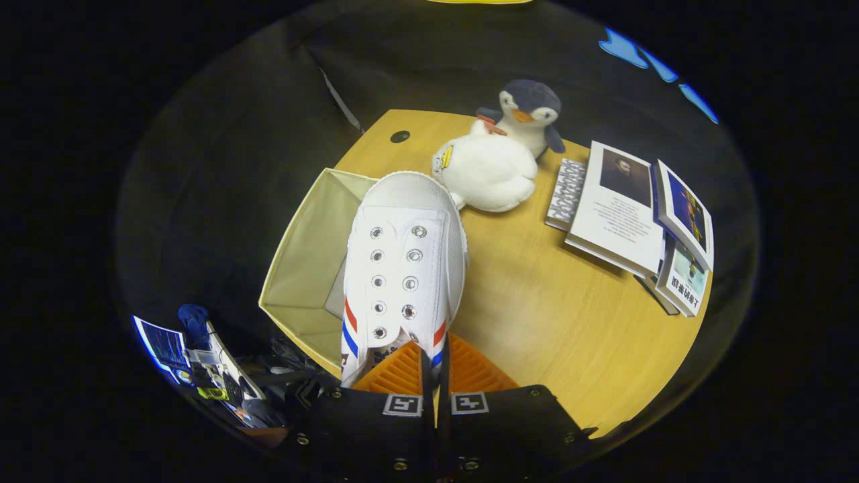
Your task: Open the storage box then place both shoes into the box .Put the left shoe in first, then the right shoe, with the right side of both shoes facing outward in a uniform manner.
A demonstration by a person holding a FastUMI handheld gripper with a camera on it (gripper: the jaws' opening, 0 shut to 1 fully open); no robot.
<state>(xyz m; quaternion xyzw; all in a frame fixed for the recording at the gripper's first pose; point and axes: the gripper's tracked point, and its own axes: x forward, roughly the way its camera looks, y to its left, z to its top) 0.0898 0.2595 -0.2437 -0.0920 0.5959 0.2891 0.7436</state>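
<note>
A white canvas shoe (402,261) with red and blue side stripes hangs from my gripper (434,362), toe pointing away. Both orange fingers (470,372) are close together and press on the shoe's rear collar, so the gripper is shut on it. The shoe is lifted above the wooden table (557,315), partly over the right wall of the open beige storage box (302,268). The box stands at the table's left edge with its lid off. Its inside is largely hidden behind the shoe; a pale flap or panel shows at its bottom.
A white plush toy (486,171) lies just beyond the shoe's toe, with a penguin plush (530,111) behind it. Several books (631,215) are stacked on the table's right side. A cable hole (400,136) sits near the far edge.
</note>
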